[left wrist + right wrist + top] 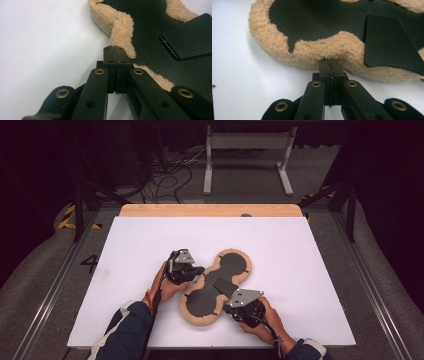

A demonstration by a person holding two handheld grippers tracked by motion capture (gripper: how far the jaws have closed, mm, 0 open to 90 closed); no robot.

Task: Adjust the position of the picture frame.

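Observation:
A figure-eight pad (202,301) with a black face and a tan fleece rim lies on the white table (300,250), with a loose black flap (225,286) resting across its waist. My left gripper (200,270) is at the pad's left side by the waist. In the left gripper view the left gripper (115,48) is shut, its tips against the fleece rim (120,27) beside a small black tab (138,61). My right gripper (227,309) is at the pad's near right edge. There the right gripper (331,61) is shut too, its tips touching the fleece (274,47). I see nothing between either pair of pads.
A wooden strip (210,210) runs along the table's far edge. Beyond it a grey metal stand (247,150) and loose cables (165,175) sit on the floor. Bare white tabletop spreads to the left, right and back of the pad.

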